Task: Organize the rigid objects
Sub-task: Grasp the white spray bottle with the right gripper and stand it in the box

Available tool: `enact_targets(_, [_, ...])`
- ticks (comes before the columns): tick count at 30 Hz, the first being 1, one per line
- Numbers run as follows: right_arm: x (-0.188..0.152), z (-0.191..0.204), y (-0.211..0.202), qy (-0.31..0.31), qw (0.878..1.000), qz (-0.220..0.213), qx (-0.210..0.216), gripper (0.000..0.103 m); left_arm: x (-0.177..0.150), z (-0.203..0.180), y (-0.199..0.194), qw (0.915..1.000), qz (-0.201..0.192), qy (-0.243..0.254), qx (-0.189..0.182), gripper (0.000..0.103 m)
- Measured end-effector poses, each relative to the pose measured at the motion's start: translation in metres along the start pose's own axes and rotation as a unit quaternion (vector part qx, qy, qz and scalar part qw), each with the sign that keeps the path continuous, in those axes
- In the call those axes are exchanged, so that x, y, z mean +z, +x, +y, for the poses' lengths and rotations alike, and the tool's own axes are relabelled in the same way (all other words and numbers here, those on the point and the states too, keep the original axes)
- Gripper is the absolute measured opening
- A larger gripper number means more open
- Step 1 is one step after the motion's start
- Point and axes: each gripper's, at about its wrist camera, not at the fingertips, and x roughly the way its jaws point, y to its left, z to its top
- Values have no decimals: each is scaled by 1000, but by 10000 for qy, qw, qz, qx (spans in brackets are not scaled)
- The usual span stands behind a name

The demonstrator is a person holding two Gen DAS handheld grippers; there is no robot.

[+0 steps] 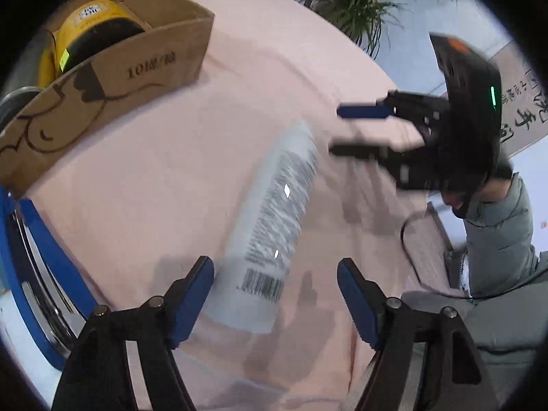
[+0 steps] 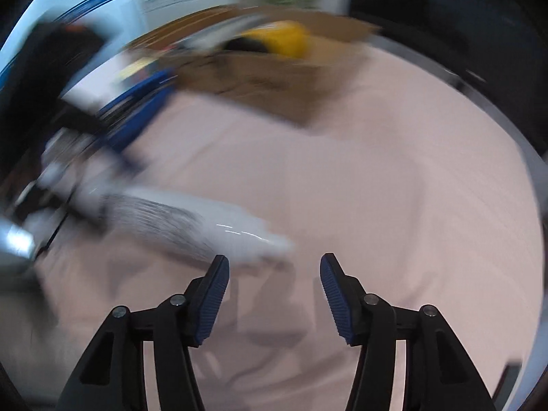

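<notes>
A white tube with black print and a barcode (image 1: 274, 219) lies on the pink cloth (image 1: 154, 178). My left gripper (image 1: 275, 294) is open, its jaws on either side of the tube's barcode end without closing on it. My right gripper (image 1: 334, 132) shows at the right, open and empty, just beyond the tube's far end. In the blurred right wrist view the tube (image 2: 191, 226) lies left of centre, and the right gripper (image 2: 274, 281) is open just past its tip. A cardboard box (image 1: 102, 82) at the upper left holds a yellow and black object (image 1: 92, 30).
A blue-rimmed metal frame (image 1: 41, 257) runs along the left edge of the cloth. A potted plant (image 1: 356, 3) stands behind the table. The person's grey sleeve (image 1: 496, 239) is at the right. The box (image 2: 274, 78) shows at the far side in the right wrist view.
</notes>
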Motion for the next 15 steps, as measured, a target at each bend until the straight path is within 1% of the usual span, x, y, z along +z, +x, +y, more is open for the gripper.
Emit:
enact_targets(1, [1, -3, 0, 417, 9990, -20, 188, 54, -2, -2, 3, 10000, 48, -39, 39, 72])
enact_targets(2, [-1, -10, -1, 791, 9959, -21, 444, 54, -2, -2, 6, 9999, 83, -110, 61, 66])
enact_targets(3, [-2, -14, 1, 1105, 9915, -8, 686, 54, -3, -2, 9, 9996, 124, -221, 88, 56])
enact_targets(4, [-4, -18, 6, 1526, 9834, 58, 981, 54, -3, -3, 11, 9994, 152, -287, 105, 51])
enact_targets(5, [-6, -17, 12, 1788, 9772, 161, 1136, 54, -3, -3, 13, 9991, 183, -364, 117, 44])
enact_targets(6, [-6, -10, 19, 2012, 9712, 246, 1252, 54, -3, -4, 15, 9990, 178, -405, 107, 44])
enact_targets(7, [-7, -10, 27, 2342, 9608, 317, 1448, 54, -3, -6, 16, 9987, 179, -446, 162, 44])
enact_targets(8, [-8, -7, 31, 2616, 9511, 272, 1622, 57, -3, -7, 16, 9984, 174, -496, 207, 44])
enact_targets(9, [-6, -1, 37, 2810, 9429, 233, 1773, 57, -4, -8, 16, 9979, 184, -573, 222, 44])
enact_targets(10, [-2, 5, 38, 2917, 9368, 190, 1921, 60, -5, -10, 16, 9977, 186, -612, 204, 44])
enact_targets(12, [6, 22, 41, 2758, 9438, 162, 1812, 60, -5, -14, 15, 9976, 179, -633, 216, 44])
enact_targets(14, [14, 44, 46, 2461, 9577, 286, 1463, 61, -5, -18, 13, 9970, 140, -646, 392, 44])
enact_targets(15, [16, 50, 47, 2392, 9609, 301, 1363, 59, -5, -18, 12, 9965, 114, -715, 425, 45])
